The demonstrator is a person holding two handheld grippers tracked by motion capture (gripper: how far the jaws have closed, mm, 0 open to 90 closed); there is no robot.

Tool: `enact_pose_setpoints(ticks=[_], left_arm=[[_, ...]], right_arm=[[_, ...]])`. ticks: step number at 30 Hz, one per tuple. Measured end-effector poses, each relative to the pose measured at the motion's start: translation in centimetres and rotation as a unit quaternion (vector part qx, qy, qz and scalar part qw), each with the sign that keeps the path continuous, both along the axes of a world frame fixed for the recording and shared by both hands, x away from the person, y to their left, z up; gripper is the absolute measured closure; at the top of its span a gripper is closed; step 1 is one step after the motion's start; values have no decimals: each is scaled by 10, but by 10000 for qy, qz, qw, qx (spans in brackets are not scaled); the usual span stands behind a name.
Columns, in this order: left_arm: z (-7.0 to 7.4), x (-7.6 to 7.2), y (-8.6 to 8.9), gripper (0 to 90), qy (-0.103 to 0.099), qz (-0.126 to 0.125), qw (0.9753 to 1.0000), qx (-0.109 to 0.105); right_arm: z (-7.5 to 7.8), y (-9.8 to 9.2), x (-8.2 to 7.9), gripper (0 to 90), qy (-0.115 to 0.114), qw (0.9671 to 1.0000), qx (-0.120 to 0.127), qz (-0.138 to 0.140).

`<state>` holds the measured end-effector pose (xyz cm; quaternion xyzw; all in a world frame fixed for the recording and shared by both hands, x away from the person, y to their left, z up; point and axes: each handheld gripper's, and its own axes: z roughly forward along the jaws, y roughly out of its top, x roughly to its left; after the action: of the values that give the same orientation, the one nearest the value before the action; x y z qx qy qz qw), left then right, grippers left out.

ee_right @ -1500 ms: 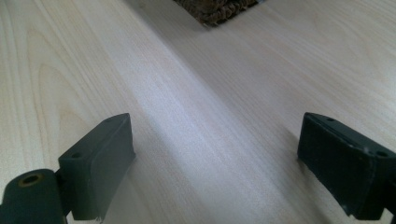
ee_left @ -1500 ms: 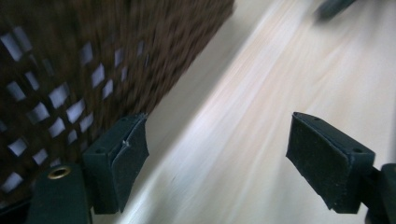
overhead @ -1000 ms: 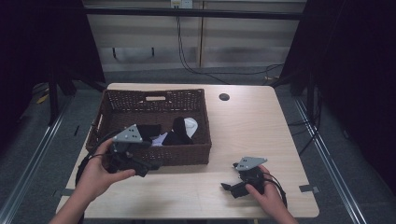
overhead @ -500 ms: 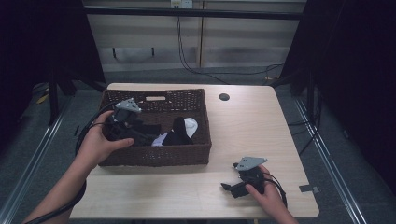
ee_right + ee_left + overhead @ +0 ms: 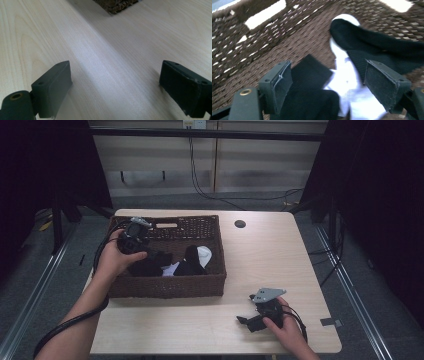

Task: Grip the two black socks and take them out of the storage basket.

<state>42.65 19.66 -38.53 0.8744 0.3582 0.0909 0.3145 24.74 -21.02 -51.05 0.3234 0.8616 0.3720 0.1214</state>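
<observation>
A dark brown woven basket (image 5: 165,287) stands on the left half of the table and holds black socks (image 5: 189,262) and white socks (image 5: 204,254). My left gripper (image 5: 150,256) reaches into the basket from its left side, open, its jaws straddling a black sock (image 5: 312,95) and a white sock (image 5: 344,80) just below. Another black sock (image 5: 374,47) lies across the white one, farther in. My right gripper (image 5: 245,321) rests open low over the bare table (image 5: 105,62) near the front right, with nothing between its jaws.
A basket corner (image 5: 116,6) shows far ahead of the right gripper. A round cable hole (image 5: 240,224) sits in the tabletop behind the basket. Light wood (image 5: 280,255) stretches right of the basket. Cables trail from both grippers.
My left gripper has moved from the basket's front edge up and back over its left side, then down into the basket toward the socks. The right gripper has stayed put.
</observation>
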Motion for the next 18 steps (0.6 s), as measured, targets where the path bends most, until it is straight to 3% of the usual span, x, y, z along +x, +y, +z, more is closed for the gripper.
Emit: enact_pose_setpoints(ticks=[3, 7, 9, 11, 18], left_arm=[[-7, 5, 2, 211, 42, 150, 9999, 0], [-24, 18, 8, 212, 281, 366, 9988, 161], [-27, 20, 9, 212, 309, 380, 9985, 256], [-34, 25, 10, 213, 440, 532, 9970, 353], [-45, 30, 8, 214, 673, 631, 9939, 604]], right_arm=[[0, 0, 0, 99, -1, 10000, 0, 0], [0, 0, 0, 99, -2, 10000, -1, 1], [0, 0, 0, 99, -15, 10000, -1, 7], [0, 0, 0, 99, -14, 10000, 0, 7], [0, 0, 0, 99, -5, 10000, 2, 1]])
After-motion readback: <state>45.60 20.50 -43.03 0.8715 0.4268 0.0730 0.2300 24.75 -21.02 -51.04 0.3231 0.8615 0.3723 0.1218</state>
